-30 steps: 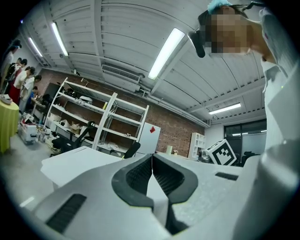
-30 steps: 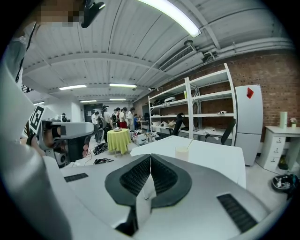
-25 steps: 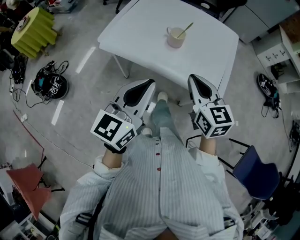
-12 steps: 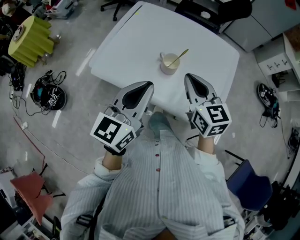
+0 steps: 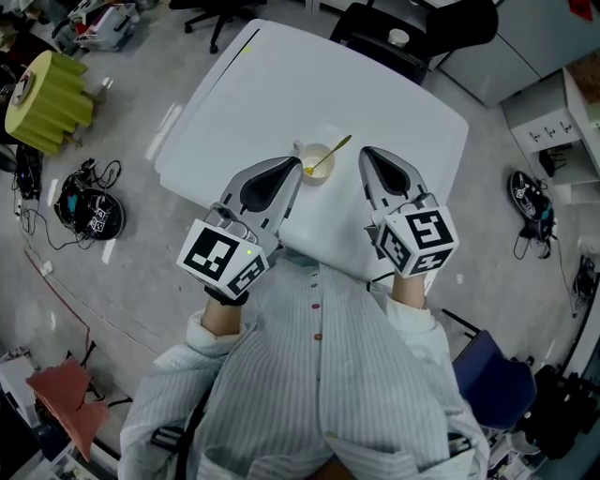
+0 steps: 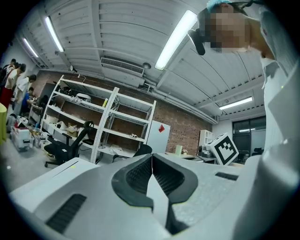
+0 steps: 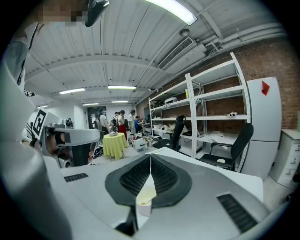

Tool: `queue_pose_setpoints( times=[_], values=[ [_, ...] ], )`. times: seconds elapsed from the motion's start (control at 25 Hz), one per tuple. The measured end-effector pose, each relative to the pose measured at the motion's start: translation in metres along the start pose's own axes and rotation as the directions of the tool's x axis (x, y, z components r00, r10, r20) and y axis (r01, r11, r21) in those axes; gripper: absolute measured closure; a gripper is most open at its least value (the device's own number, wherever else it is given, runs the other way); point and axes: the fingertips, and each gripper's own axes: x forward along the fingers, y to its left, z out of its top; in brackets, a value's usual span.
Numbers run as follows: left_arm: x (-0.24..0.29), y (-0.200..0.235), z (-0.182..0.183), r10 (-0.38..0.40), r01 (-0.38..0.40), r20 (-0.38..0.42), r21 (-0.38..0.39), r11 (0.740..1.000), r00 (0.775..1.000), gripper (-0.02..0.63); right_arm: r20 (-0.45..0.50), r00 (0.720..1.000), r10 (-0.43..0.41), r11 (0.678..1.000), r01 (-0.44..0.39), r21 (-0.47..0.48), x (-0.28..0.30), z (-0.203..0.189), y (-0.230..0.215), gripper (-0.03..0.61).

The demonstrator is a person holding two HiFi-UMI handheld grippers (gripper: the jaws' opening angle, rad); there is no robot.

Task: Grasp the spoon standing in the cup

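A cream cup stands on the white table, with a yellow spoon leaning out of it toward the far right. My left gripper is shut and empty, its tip just left of the cup. My right gripper is also shut, its tip a little right of the spoon's handle. In the right gripper view the cup and spoon show low between the shut jaws. The left gripper view shows only its shut jaws; the cup is hidden there.
A black office chair stands at the table's far side. A yellow-green covered stand and cables lie on the floor to the left, a blue chair at lower right. Metal shelving and several people are beyond.
Both grippers have travelled forward over the table's near edge and now flank the cup, which sat well ahead of them before. Both stayed shut.
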Motion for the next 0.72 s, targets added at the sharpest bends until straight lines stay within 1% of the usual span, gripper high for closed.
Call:
queue_pose_setpoints(
  times=[0.28, 0.44, 0.72],
  values=[
    [0.034, 0.017, -0.006, -0.013, 0.013, -0.028, -0.022, 1.0, 1.0, 0.603, -0.004, 1.0, 0.015, 1.0, -0.015, -0.001, 0.017, 0.005, -0.019, 0.569],
    [0.043, 0.025, -0.012, -0.027, 0.026, -0.041, -0.039, 0.999, 0.999, 0.603, -0.018, 1.0, -0.007, 1.0, 0.007, 0.013, 0.023, 0.002, -0.026, 0.568],
    [0.053, 0.033, -0.01, -0.096, 0.094, -0.068, -0.037, 0.995, 0.993, 0.603, -0.016, 0.999, -0.045, 0.999, 0.046, 0.03, 0.033, 0.007, -0.028, 0.569]
  ],
)
